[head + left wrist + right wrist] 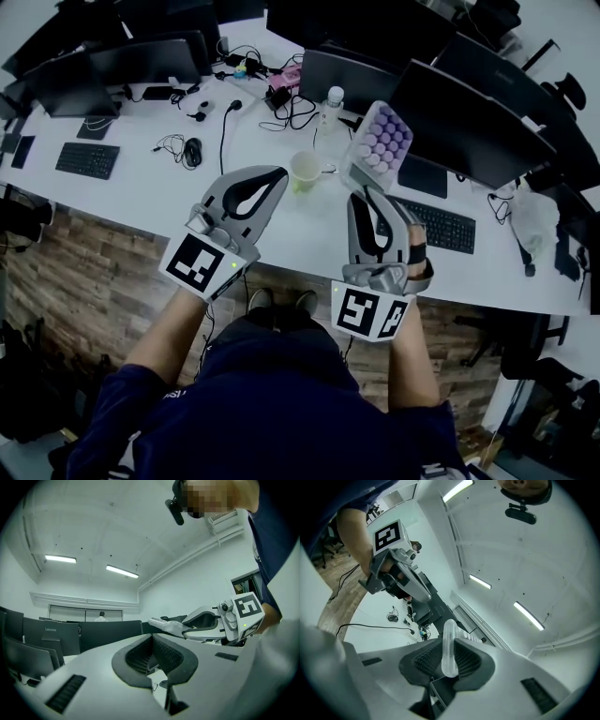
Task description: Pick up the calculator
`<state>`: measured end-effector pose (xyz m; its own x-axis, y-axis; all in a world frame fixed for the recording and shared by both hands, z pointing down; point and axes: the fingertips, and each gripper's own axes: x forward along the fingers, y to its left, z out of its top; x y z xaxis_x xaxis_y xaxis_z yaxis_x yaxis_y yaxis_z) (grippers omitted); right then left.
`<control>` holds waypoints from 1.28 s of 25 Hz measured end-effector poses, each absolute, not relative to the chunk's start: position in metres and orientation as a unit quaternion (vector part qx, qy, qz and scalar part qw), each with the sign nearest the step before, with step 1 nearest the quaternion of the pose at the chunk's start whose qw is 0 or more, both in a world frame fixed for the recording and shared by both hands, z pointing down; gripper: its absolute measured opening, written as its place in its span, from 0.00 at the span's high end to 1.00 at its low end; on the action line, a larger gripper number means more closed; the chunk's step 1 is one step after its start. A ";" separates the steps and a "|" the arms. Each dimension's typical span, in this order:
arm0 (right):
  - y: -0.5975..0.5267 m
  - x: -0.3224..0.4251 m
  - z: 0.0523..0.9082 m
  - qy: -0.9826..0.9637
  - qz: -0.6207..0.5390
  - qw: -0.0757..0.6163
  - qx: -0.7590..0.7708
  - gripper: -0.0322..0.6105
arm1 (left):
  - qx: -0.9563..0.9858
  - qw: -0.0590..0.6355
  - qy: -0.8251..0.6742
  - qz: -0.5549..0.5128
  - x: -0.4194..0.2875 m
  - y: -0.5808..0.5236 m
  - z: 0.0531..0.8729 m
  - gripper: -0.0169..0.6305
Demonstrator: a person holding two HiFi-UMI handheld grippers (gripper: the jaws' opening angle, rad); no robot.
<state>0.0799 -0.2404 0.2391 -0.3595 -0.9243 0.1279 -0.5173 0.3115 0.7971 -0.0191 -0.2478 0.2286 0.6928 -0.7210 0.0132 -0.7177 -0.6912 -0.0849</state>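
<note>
The calculator point(380, 141), white with rows of lilac round keys, hangs tilted above the white desk point(141, 197). My right gripper point(367, 193) is shut on its lower edge. In the right gripper view that pale edge point(449, 644) stands upright between the dark ribbed pads point(423, 660). My left gripper point(275, 174) hovers to the left of the calculator at about the same height, shut with nothing in it. Its pads point(140, 656) meet at the tip, and beyond them the right gripper point(206, 624) shows with the calculator point(164, 623) seen edge-on.
A pale cup point(304, 170) stands on the desk between the grippers. Behind it are a water bottle point(330, 105), tangled cables and a mouse point(193, 150). Keyboards lie at left point(87, 159) and right point(436, 225). Dark monitors point(469, 122) line the far side.
</note>
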 end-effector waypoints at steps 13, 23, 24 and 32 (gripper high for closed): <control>-0.228 0.087 0.222 -0.747 -0.345 0.290 0.488 0.83 | -0.921 0.038 0.388 -0.021 -0.005 -0.244 0.218 0.93; -0.229 0.087 0.223 -0.747 -0.342 0.289 0.491 0.83 | -0.925 0.043 0.378 -0.017 -0.003 -0.242 0.220 0.93; -0.229 0.087 0.223 -0.748 -0.342 0.289 0.490 0.83 | -0.924 0.043 0.378 -0.017 -0.003 -0.242 0.220 0.93; -0.233 0.087 0.225 -0.749 -0.341 0.289 0.489 0.83 | -0.922 0.041 0.384 -0.021 -0.004 -0.247 0.221 0.93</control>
<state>0.0869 -0.2330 0.2252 -0.3547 -0.9296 0.0996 -0.5354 0.2893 0.7935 -0.0040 -0.2471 0.2206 0.7044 -0.7098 0.0075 -0.7062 -0.7019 -0.0928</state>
